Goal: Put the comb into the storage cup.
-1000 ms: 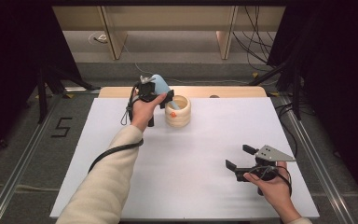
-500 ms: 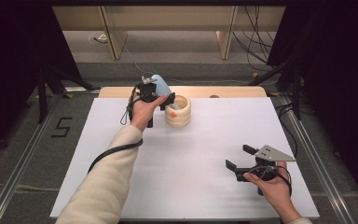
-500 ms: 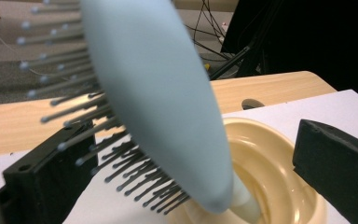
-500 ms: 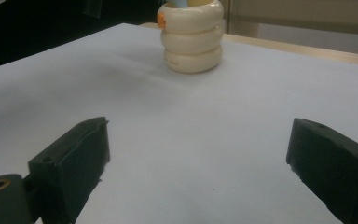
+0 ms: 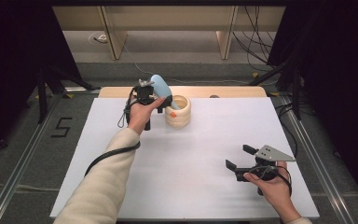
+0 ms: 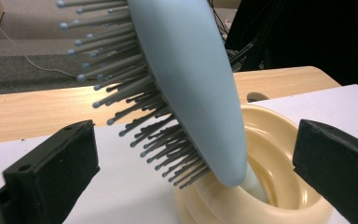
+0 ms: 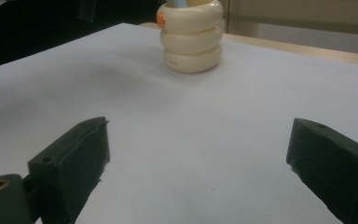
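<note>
A light blue hairbrush (image 5: 159, 87) (image 6: 191, 84) with grey bristles leans upright, its handle down inside a cream ringed holder (image 5: 179, 117) (image 6: 275, 128) (image 7: 192, 42) at the back of the table. My left gripper (image 5: 157, 101) (image 6: 191, 172) is open, its jaws spread wide on either side of the brush head and apart from it. A small orange piece (image 5: 172, 113) (image 7: 161, 18) sits at the holder's rim. My right gripper (image 5: 240, 157) (image 7: 205, 158) is open and low over the front right of the table, with nothing between its jaws.
A white sheet (image 5: 191, 177) covers the table, and a strip of bare wood (image 5: 233, 91) shows along the far edge. Dark stands and cables line the floor on both sides.
The blue brush has settled slightly down and to the right, toward the holder. The right hand has not moved.
</note>
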`<action>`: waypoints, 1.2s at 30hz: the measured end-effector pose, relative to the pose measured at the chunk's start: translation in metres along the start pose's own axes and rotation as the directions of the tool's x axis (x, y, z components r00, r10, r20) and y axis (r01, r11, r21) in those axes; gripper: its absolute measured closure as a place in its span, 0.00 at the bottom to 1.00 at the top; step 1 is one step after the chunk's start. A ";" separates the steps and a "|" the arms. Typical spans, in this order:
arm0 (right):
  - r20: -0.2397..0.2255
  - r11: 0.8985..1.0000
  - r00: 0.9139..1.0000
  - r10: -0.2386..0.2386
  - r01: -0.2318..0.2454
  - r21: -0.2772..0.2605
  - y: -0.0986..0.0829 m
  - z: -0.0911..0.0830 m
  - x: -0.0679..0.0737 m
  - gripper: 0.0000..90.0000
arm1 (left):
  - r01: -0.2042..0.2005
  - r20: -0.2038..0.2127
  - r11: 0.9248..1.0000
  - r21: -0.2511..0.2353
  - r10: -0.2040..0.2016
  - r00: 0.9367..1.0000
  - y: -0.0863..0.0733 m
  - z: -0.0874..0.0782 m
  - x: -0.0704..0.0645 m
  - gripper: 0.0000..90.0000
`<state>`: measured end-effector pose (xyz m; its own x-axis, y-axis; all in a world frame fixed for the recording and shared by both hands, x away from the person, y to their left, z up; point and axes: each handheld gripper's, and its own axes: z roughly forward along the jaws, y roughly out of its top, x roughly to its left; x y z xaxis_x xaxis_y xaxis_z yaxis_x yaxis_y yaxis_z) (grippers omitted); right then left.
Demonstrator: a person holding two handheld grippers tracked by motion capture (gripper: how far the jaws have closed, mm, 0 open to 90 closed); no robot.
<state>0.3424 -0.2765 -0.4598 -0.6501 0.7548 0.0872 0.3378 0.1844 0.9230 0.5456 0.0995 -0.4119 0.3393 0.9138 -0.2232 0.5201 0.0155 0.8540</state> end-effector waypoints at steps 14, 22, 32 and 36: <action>0.008 1.000 1.000 0.000 0.000 0.003 0.000 0.000 -0.001 0.08 | -0.040 0.014 0.999 -0.004 0.040 0.999 -0.025 -0.030 0.012 0.00; 0.010 1.000 1.000 -0.007 0.007 0.005 -0.001 0.001 -0.001 0.07 | -0.036 0.031 0.999 -0.033 0.037 0.999 -0.039 -0.048 0.013 0.00; 0.008 1.000 1.000 -0.007 0.007 0.001 0.000 0.000 0.000 0.07 | -0.059 0.047 0.998 -0.034 0.060 0.997 -0.057 -0.063 0.011 0.00; 0.008 1.000 1.000 -0.009 0.009 0.000 0.000 0.000 0.000 0.07 | -0.073 0.057 0.997 -0.028 0.075 0.996 -0.062 -0.069 0.009 0.00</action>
<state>0.3425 -0.2769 -0.4593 -0.6476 0.7582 0.0759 0.3322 0.1913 0.9236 0.4621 0.1348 -0.4344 0.4213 0.8878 -0.1851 0.4714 -0.0400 0.8810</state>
